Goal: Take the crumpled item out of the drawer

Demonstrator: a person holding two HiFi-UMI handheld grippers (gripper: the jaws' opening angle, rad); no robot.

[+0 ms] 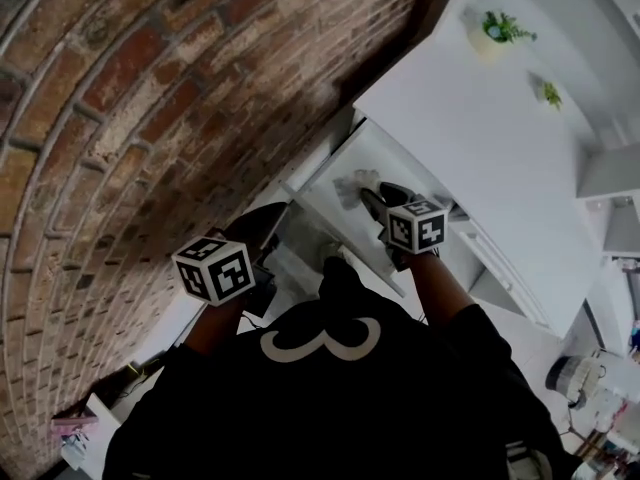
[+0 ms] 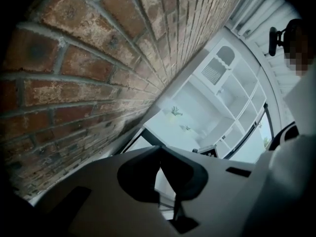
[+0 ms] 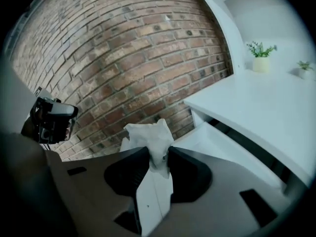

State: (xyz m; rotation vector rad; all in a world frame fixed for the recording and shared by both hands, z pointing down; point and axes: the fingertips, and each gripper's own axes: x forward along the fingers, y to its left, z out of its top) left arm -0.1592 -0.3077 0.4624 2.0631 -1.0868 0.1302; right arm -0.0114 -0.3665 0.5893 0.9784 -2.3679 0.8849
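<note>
Holds the crumpled white item (image 3: 148, 132) pinched in the right gripper (image 3: 159, 158), jaws narrow, pads pressing its lower part, most of the wad bulging above the tips. Hangs just over the open white drawer (image 3: 210, 137), probably clear of its floor, though hard to confirm in the small head view. Carries the left gripper (image 2: 159, 152) off to the side, tips together on nothing. Beyond, a white tabletop (image 3: 261, 107) with two potted plants (image 3: 260, 57), brick wall (image 3: 123, 58) alongside.

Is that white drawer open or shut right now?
Open: the drawer sticks out from under the white desktop, its inside showing.
</note>
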